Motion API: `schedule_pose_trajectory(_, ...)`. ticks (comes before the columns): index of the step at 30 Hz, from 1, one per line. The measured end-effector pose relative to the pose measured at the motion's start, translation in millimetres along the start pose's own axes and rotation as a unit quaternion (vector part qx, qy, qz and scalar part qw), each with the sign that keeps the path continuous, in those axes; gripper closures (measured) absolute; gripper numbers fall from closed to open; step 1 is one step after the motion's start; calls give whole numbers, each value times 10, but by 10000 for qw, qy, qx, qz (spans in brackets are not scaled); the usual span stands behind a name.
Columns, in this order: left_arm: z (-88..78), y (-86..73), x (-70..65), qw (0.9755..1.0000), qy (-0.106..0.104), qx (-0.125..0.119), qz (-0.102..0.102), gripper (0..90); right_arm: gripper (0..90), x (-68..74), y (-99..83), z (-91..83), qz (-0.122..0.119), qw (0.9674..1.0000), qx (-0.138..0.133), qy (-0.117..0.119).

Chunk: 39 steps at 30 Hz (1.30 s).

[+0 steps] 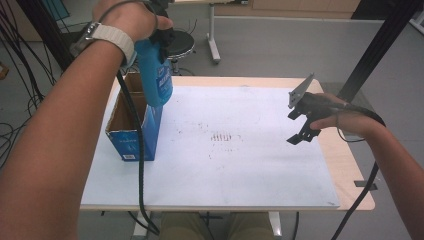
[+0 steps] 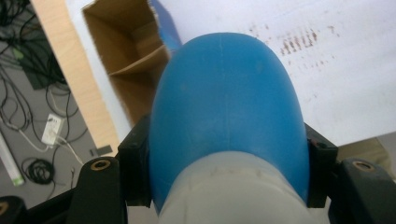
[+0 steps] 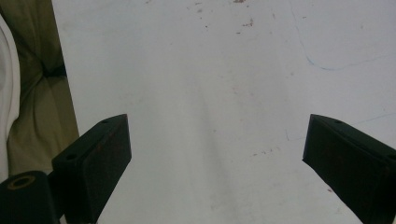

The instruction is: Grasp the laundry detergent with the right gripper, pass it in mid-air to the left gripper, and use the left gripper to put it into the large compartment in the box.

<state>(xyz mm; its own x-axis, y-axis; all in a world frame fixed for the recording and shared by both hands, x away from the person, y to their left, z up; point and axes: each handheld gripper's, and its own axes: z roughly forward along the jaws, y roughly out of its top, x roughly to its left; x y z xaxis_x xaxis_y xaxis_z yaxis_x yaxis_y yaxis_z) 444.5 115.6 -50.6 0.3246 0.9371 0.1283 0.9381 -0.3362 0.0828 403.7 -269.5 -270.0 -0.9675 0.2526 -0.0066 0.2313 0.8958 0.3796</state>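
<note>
The left claw [image 1: 159, 35] clamps a blue bottle [image 1: 155, 75] above the open box [image 1: 131, 131]; the right claw [image 1: 301, 125] hangs wide over the bench [image 1: 250, 165].

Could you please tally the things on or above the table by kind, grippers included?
Bottles: 1
Boxes: 1
Grippers: 2, left and right
Total: 4

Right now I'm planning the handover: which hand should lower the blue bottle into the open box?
Left. The left gripper already clamps the blue bottle above the box; the right gripper hangs open, far off.
</note>
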Motion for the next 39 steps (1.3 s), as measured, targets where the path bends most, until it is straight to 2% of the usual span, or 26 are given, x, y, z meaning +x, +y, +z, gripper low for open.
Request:
schedule_pose_trajectory(5, -2, -8, 136, 9996, 17, -25, -285, 374, 77, -26, 2, 33, 36, 10000, 38, 20)
schedule_pose_trajectory(13, 28, -50, 323, 9982, 60, -16, -599, 374, 77, -51, 19, 72, 42, 10000, 37, 53)
schedule_pose_trajectory(17, 55, -61, 382, 9975, 126, 2, -696, 374, 77, -60, 14, 83, 55, 10000, 57, 41)
schedule_pose_trajectory(28, 102, -112, 565, 9950, 79, -30, -995, 374, 78, -68, 9, 113, 91, 9999, 74, 48)
schedule_pose_trajectory(36, 235, -128, 671, 9938, 127, 38, -1105, 374, 78, -93, -17, 134, 146, 9999, 61, 33)
schedule_pose_trajectory(39, 307, -122, 690, 9940, 151, 114, -1077, 374, 78, -100, -31, 152, 165, 9998, 62, 45)
